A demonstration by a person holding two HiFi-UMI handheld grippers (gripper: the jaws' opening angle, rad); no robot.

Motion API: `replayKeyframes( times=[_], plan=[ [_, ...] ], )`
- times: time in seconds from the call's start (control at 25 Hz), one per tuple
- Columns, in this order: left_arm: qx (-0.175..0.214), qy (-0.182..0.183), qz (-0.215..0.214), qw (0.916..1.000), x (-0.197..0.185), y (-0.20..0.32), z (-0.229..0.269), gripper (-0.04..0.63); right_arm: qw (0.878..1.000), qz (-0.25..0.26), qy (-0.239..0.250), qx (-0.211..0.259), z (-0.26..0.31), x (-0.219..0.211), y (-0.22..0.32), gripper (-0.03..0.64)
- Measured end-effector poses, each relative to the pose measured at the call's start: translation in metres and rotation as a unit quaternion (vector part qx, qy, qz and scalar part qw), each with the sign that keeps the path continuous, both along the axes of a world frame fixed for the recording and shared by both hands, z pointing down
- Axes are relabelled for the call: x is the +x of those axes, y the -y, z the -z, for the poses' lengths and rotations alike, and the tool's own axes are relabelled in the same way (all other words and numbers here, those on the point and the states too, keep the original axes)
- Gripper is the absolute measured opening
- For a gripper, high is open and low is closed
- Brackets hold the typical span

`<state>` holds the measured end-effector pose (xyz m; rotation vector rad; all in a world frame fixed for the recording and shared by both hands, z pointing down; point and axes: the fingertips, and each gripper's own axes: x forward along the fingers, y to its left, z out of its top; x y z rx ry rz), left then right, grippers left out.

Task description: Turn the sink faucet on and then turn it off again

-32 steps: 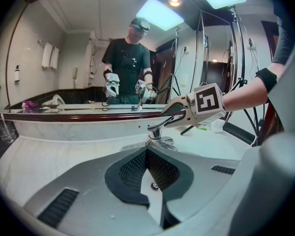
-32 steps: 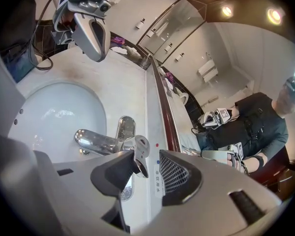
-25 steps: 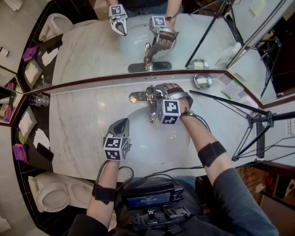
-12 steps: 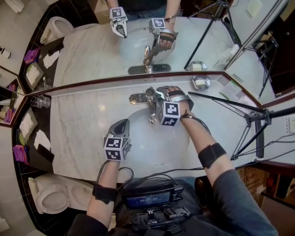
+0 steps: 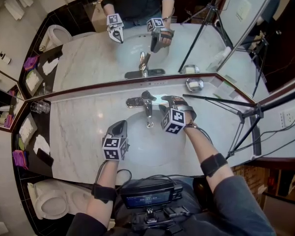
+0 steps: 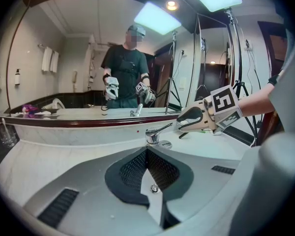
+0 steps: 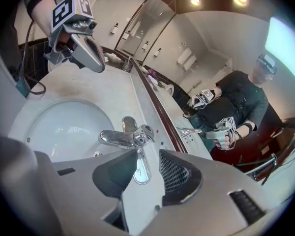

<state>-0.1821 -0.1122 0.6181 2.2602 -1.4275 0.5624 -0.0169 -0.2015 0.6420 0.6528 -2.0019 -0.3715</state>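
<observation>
Head view: bathroom, white marble desk (image 5: 78, 127) with grey veining, an oval white sink (image 5: 155, 149) sunk into its middle. A mirror (image 5: 88, 53) runs the whole back edge above a dark red trim strip (image 5: 113, 84) and repeats the person and both tools.

The chrome faucet (image 5: 147, 109) stands at the back rim of the sink, between basin and mirror, its spout reaching over the bowl.

Left hand-held gripper (image 5: 119, 128): jaws together, nothing in them, at the sink's front left rim and pointing towards the faucet, well apart from it.

Right hand-held gripper (image 5: 164, 107): just right of the faucet, clear of it. Its jaws stand apart and have just been closing a little. Nothing lies between the pads; the faucet shows beyond the gap.

On the desk: a clear glass (image 5: 37, 107) at the far left by the mirror, a small metal dish (image 5: 193, 85) to the right.

A toilet (image 5: 51, 203) sits on the floor lower left. A black tripod (image 5: 246, 117) stands at right, near a wall socket (image 5: 291, 116).
</observation>
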Motion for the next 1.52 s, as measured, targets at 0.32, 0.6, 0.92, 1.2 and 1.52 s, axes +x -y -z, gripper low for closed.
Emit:
replayKeyframes(
  times=[0.32,0.6,0.92,1.2,1.52],
  plan=[
    [0.009,-0.004,-0.001,1.0,0.004,0.0,0.007,0.002,0.991,-0.088,0.104,-0.012,0.019,0.022,-0.023,0.072],
    [0.014,-0.011,-0.002,0.9998,0.008,-0.002,0.013,0.002,0.949,-0.19,0.245,-0.053,0.044,0.041,-0.042,0.02],
    [0.022,-0.035,0.009,0.9991,0.009,-0.001,0.018,0.002,0.882,-0.268,0.372,-0.107,0.033,0.067,-0.067,0.018],
    [0.029,-0.015,0.003,0.9995,0.007,-0.003,0.02,0.002,0.876,-0.279,0.376,-0.117,0.023,0.071,-0.08,0.018],
    [0.033,-0.011,-0.001,0.9994,0.01,-0.003,0.022,0.002,0.895,-0.262,0.348,-0.09,0.024,0.069,-0.071,0.02]
  ],
)
